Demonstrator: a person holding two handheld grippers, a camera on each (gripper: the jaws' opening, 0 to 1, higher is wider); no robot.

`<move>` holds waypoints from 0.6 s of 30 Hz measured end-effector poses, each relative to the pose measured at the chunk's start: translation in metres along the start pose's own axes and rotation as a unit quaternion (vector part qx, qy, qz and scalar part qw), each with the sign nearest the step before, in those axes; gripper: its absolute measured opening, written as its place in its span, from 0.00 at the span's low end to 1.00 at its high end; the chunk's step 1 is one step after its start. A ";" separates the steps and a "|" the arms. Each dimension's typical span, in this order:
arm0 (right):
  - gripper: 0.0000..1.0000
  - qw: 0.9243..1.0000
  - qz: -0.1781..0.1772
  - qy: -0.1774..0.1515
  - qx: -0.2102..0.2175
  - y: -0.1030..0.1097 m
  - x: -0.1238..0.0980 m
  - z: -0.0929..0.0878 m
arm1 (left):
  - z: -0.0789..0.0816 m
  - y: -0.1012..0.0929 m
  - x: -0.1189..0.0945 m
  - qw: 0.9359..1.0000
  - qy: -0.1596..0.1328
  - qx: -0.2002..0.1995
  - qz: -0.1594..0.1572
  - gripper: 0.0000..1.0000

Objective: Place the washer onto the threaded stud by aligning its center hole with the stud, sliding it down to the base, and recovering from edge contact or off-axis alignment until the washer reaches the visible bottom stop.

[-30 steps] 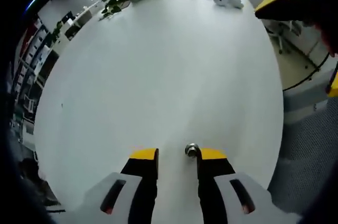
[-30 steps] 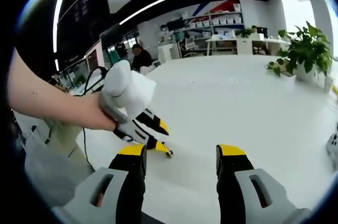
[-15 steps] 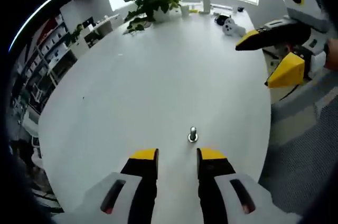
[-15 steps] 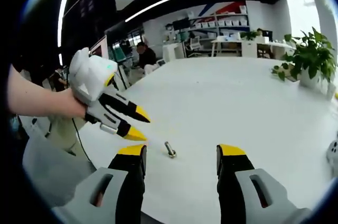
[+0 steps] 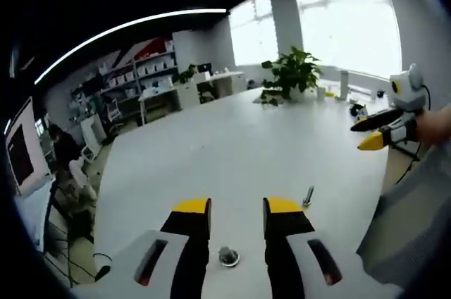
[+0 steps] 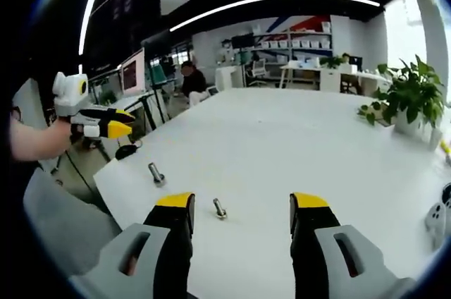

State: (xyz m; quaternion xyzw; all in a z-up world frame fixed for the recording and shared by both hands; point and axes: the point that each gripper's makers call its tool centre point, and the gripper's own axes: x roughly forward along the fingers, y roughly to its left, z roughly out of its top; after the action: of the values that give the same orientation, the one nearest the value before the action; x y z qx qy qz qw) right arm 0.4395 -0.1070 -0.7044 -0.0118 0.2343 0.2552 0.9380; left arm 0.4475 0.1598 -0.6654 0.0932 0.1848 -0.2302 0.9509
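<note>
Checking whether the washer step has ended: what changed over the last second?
The left hand-held gripper pulled back from the stud and away from the table, jaws open and empty. The right hand-held gripper stayed open over the table, and the stud stayed put.

Two grippers: the left gripper (image 5: 237, 206) and the right gripper (image 6: 242, 200). One white counter (image 6: 296, 137). On it lie two small metal pieces: a slender stud (image 6: 219, 208) near the right gripper, and a round-based piece (image 5: 227, 257) near the left. One potted plant (image 6: 407, 87) stands at the far edge. One person (image 6: 189, 77) sits beyond the counter.
</note>
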 end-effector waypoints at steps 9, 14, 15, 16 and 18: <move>0.60 0.999 -0.019 -0.033 -0.014 -0.005 -0.007 0.016 | 0.010 0.010 -0.031 0.997 -0.066 -0.017 0.024 0.30; 0.60 0.998 -0.033 -0.049 -0.011 -0.011 -0.010 0.023 | 0.016 0.011 -0.038 0.996 -0.082 -0.030 0.029 0.31; 0.60 0.998 -0.039 -0.048 -0.014 -0.013 -0.011 0.023 | 0.015 0.013 -0.039 0.996 -0.072 -0.039 0.035 0.31; 0.60 0.998 -0.039 -0.048 -0.013 -0.013 -0.011 0.023 | 0.017 0.012 -0.041 0.995 -0.078 -0.048 0.034 0.31; 0.61 0.998 -0.040 -0.052 -0.011 -0.014 -0.012 0.024 | 0.021 0.011 -0.043 0.994 -0.092 -0.047 0.038 0.31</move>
State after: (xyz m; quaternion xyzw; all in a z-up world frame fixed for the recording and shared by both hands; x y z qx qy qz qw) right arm 0.4480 -0.1213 -0.6791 -0.0180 0.1817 0.2201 0.9582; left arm 0.4237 0.1816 -0.6285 0.0340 0.1036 -0.1930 0.9751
